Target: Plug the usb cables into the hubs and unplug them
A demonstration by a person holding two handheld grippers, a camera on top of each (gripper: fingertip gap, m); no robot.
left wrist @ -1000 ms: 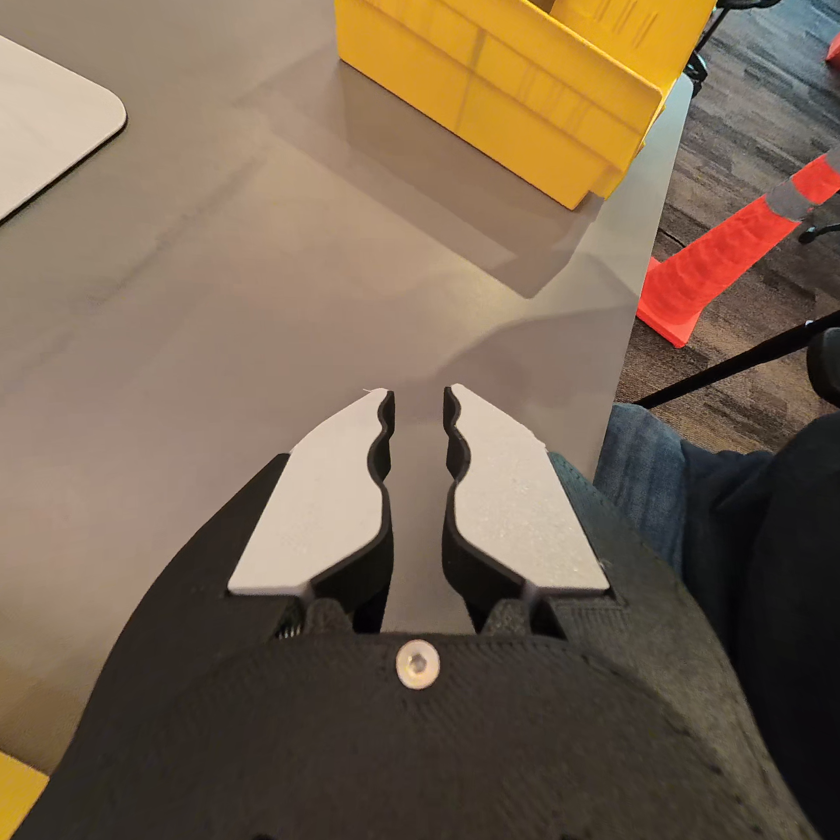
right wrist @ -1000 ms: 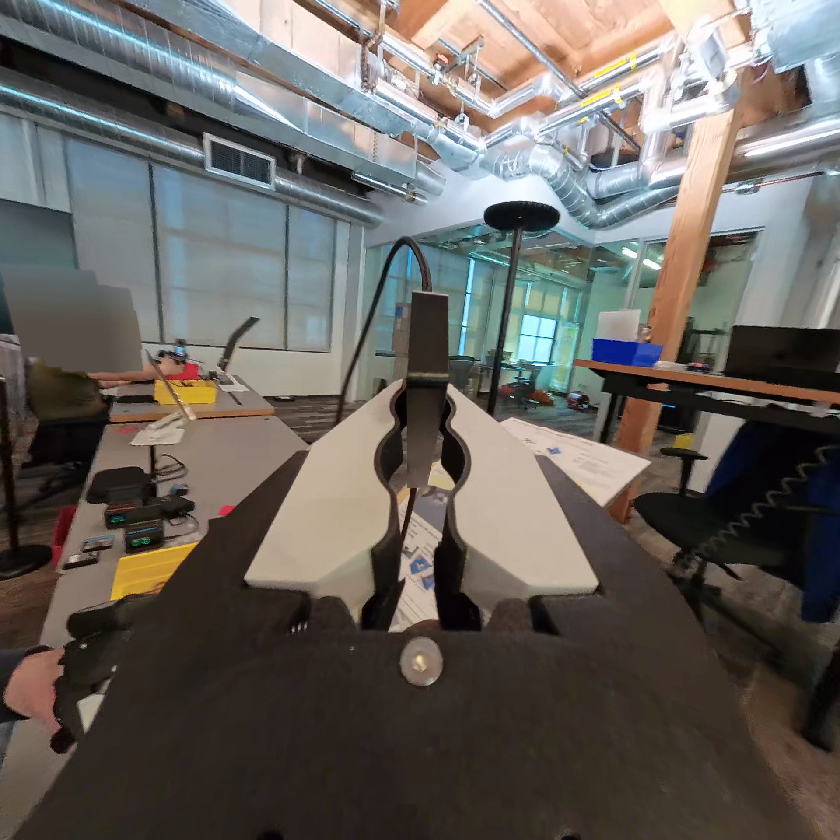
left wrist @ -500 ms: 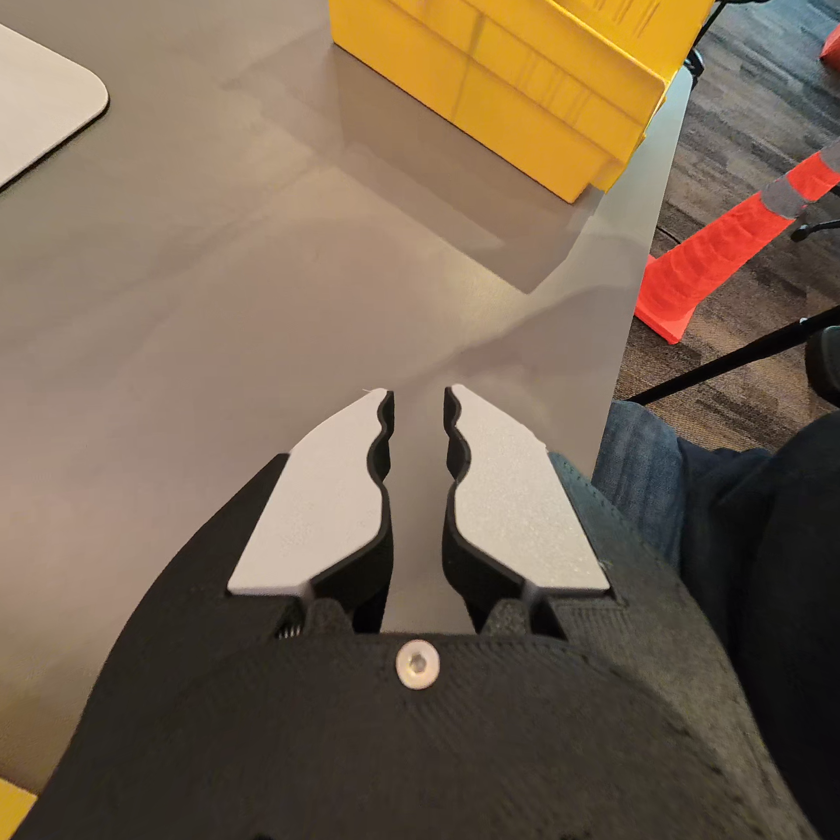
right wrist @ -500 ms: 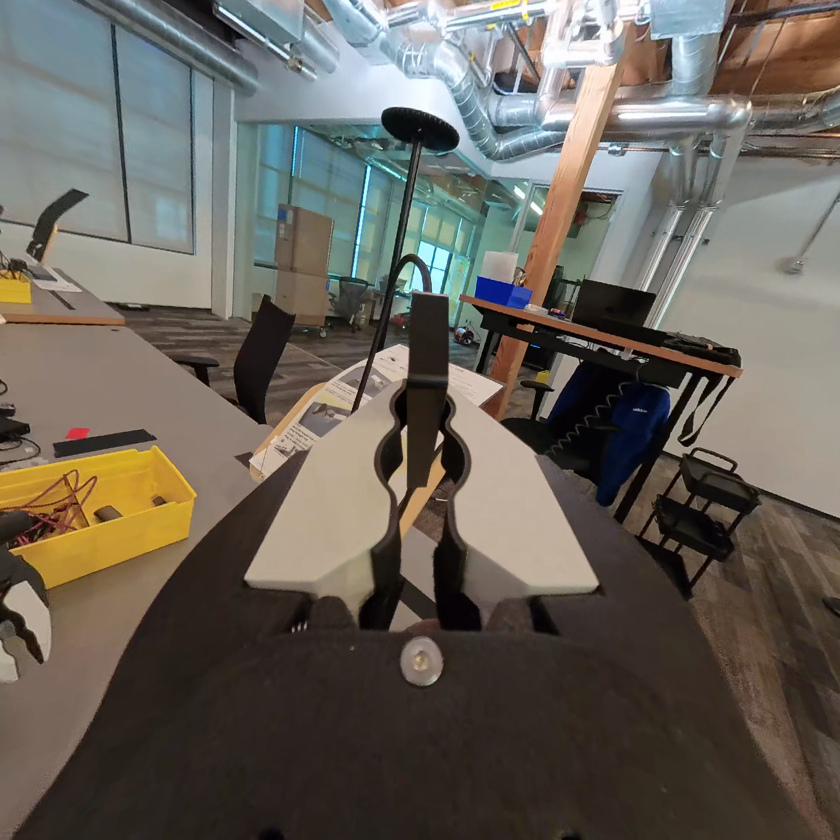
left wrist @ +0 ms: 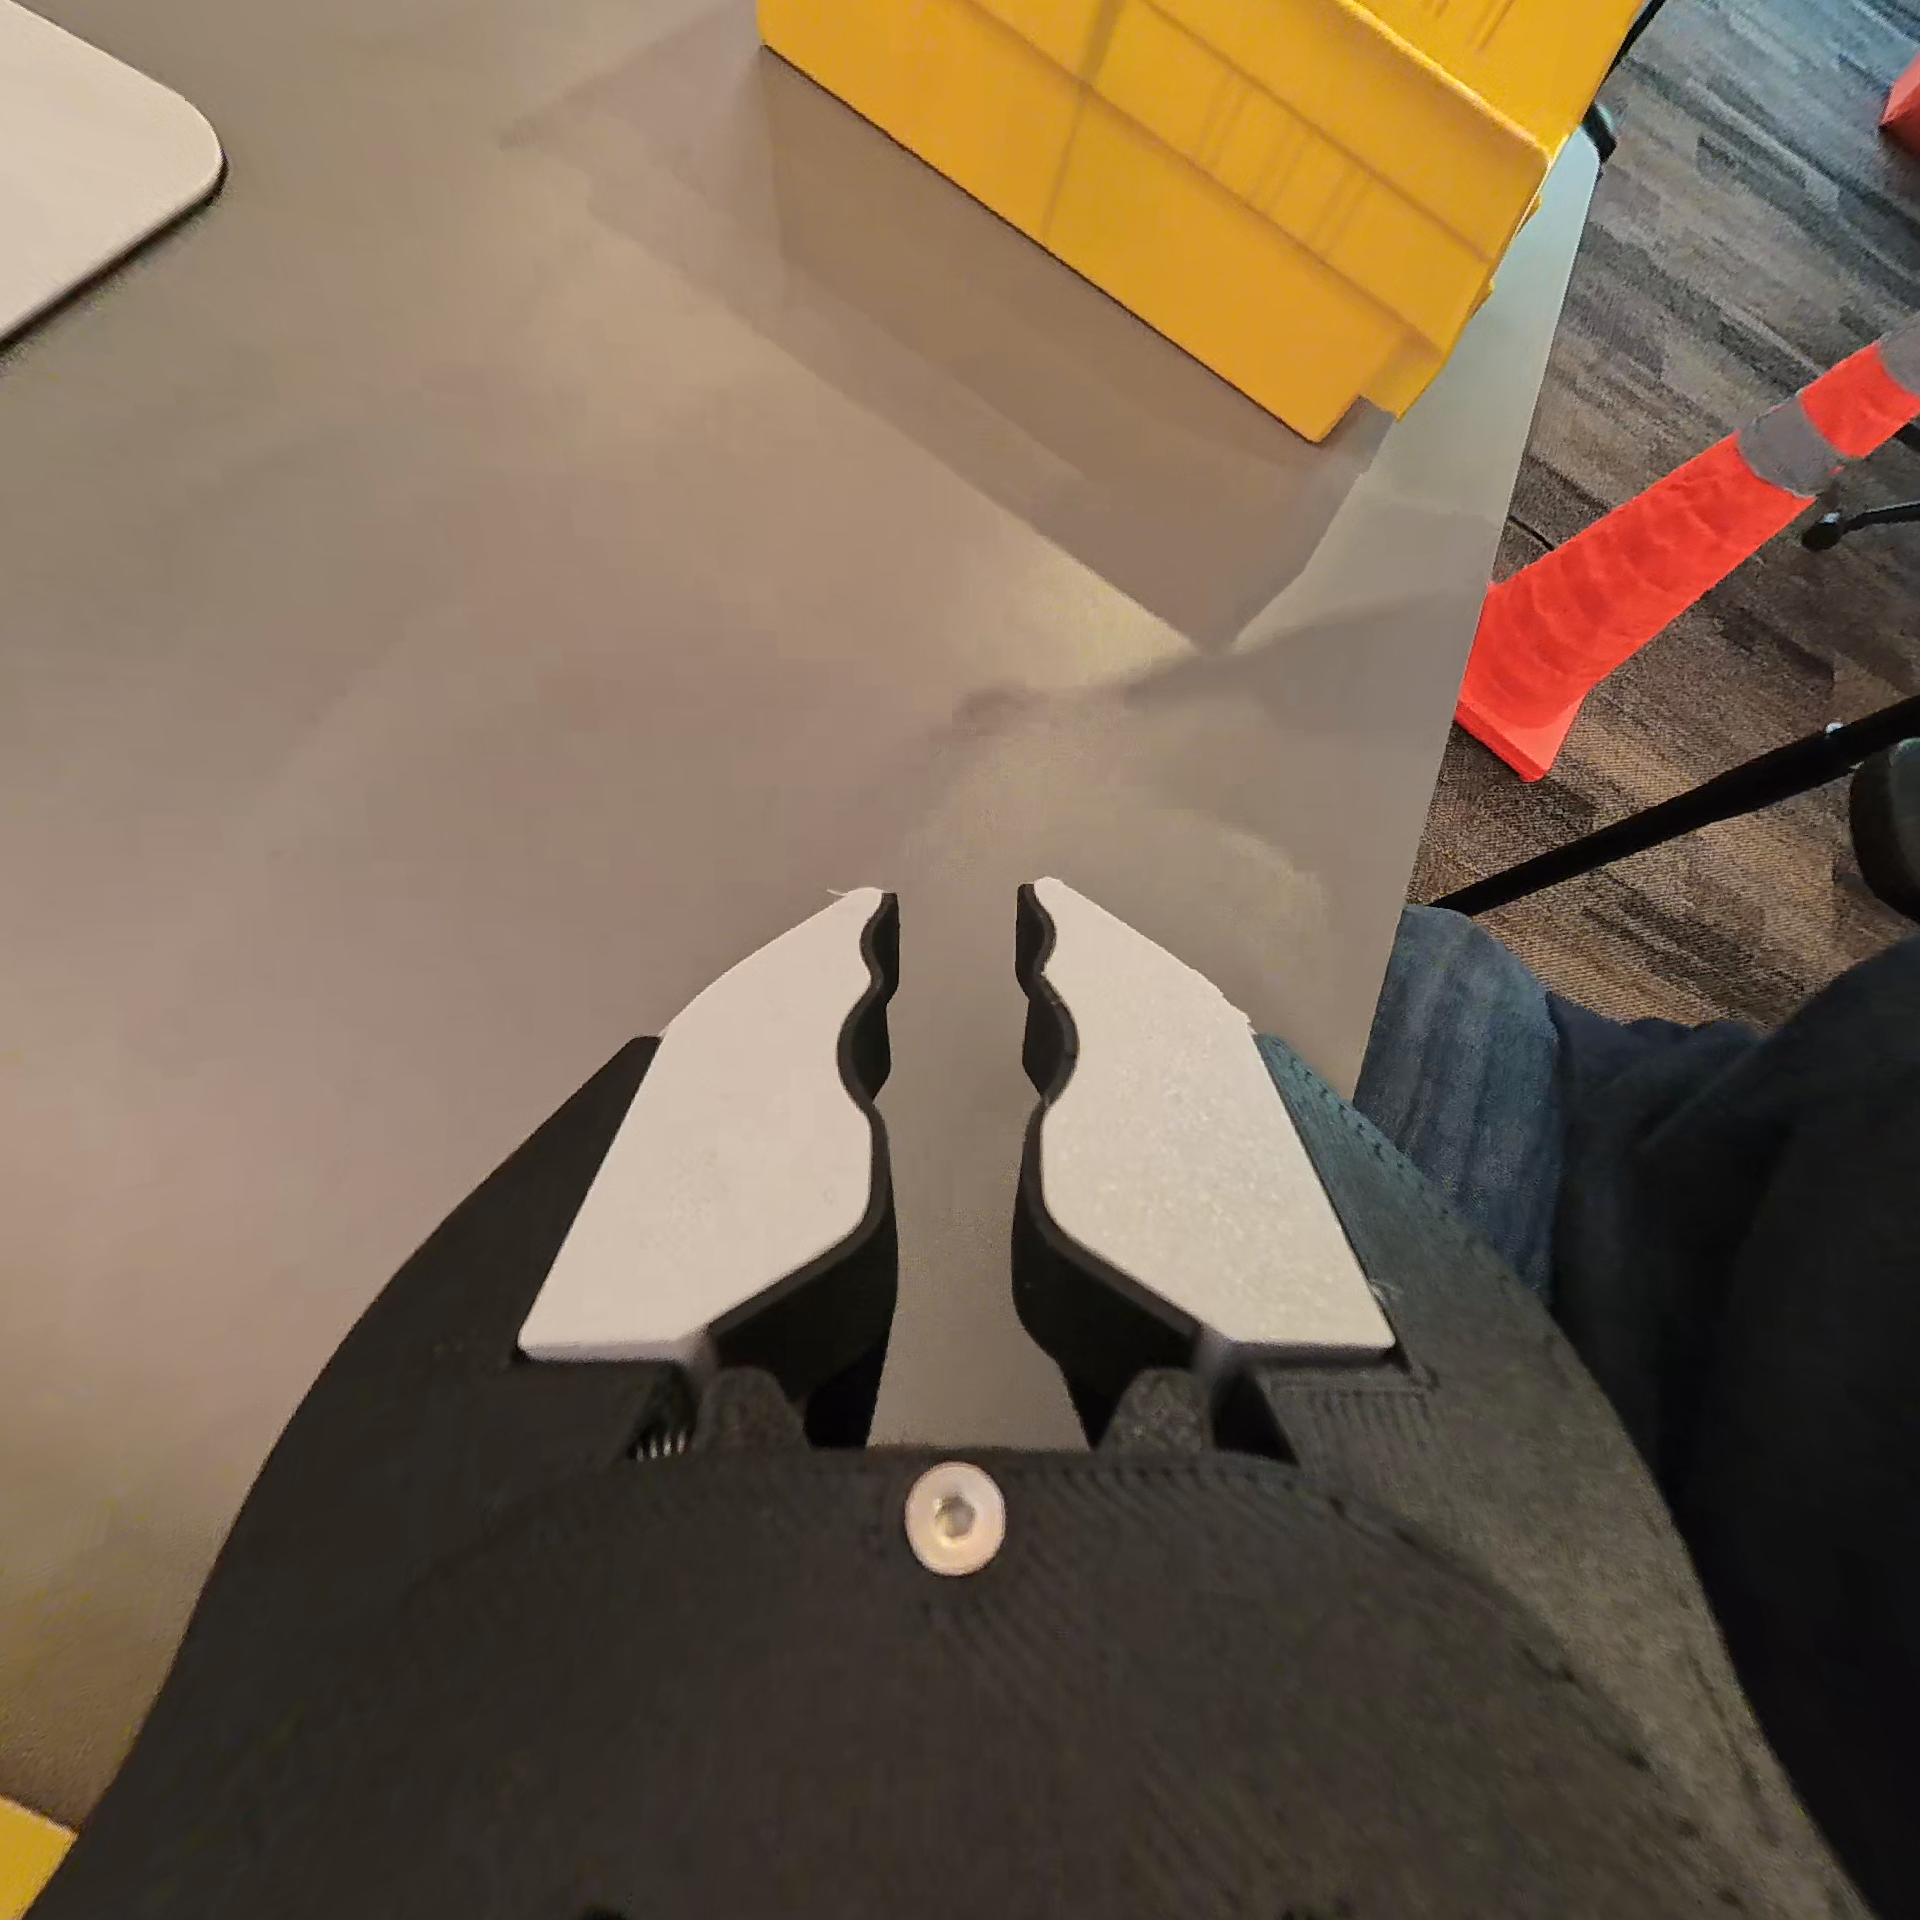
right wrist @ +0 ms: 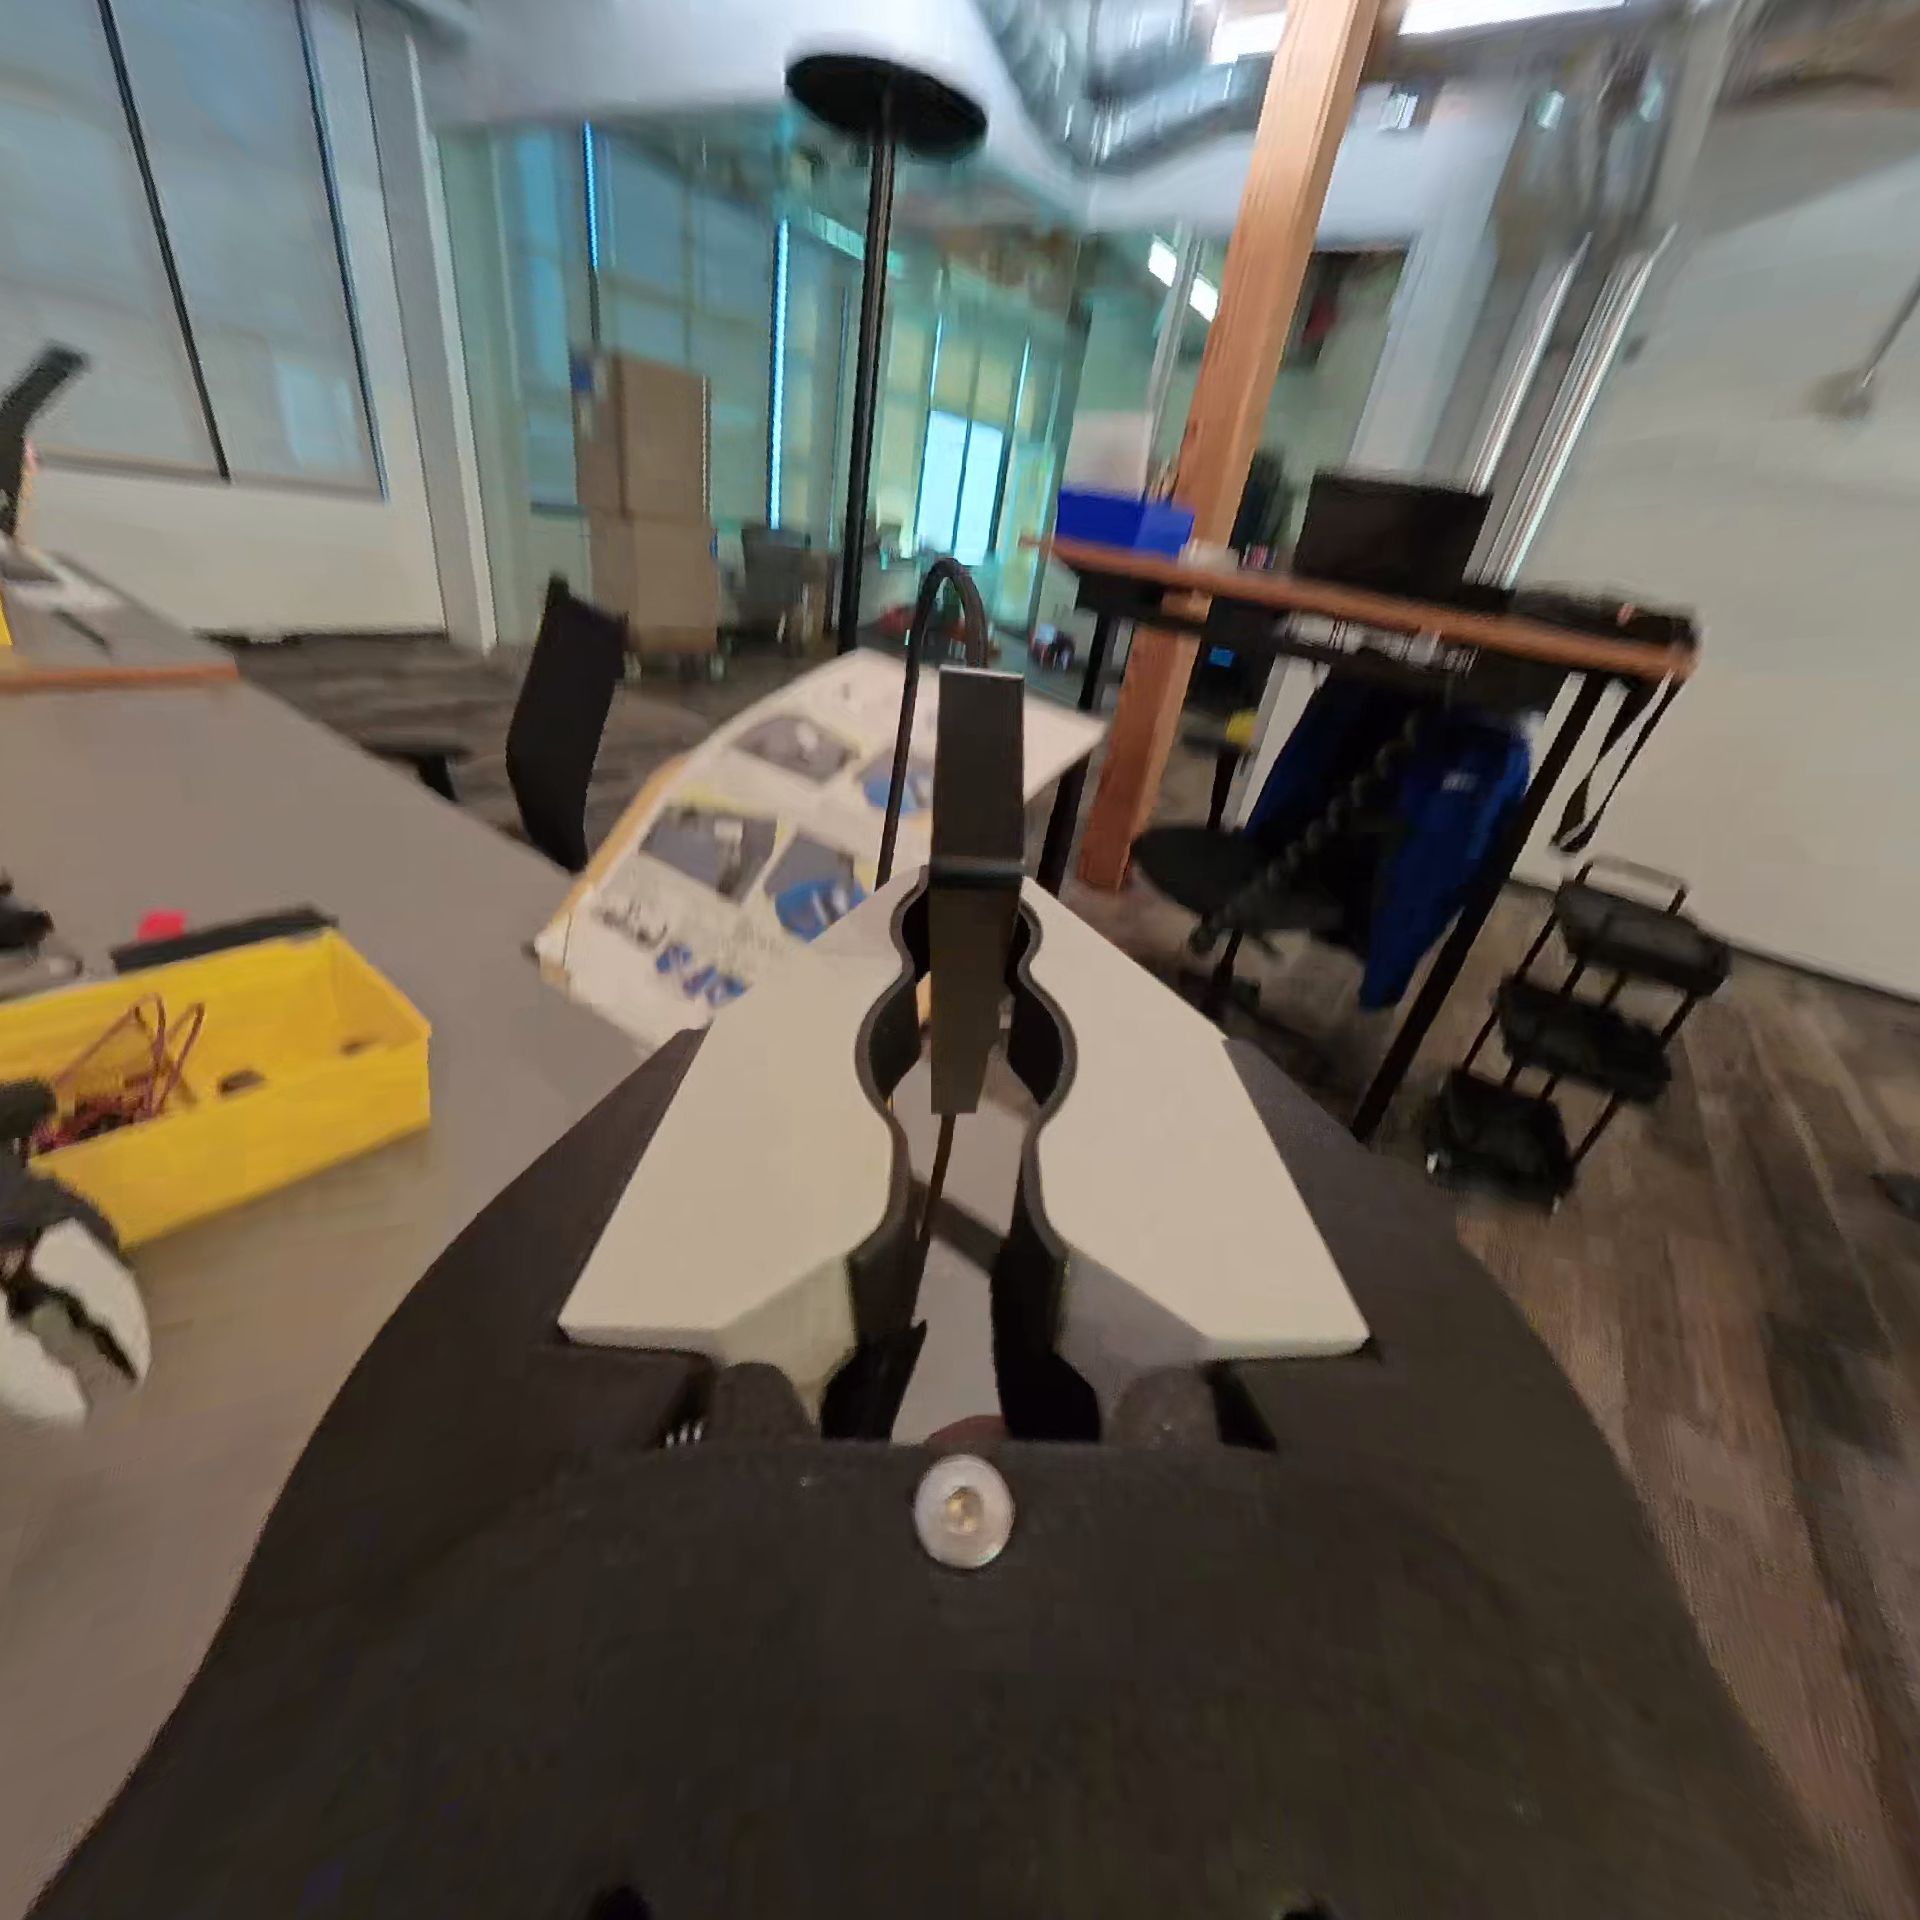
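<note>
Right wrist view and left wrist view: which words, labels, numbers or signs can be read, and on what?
Printed sheet on the table end, right wrist view: blue lettering and captions, too blurred to read.
Blue jacket: small white mark, too small to read.
Usb device in the right tool: no marking visible.
Yellow bin, left wrist view: only moulded ridges, no text.

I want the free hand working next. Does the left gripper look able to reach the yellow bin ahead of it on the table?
Probably yes. The left gripper is open and empty, and only bare grey table lies between it and the yellow bin; nothing blocks that path.
</note>
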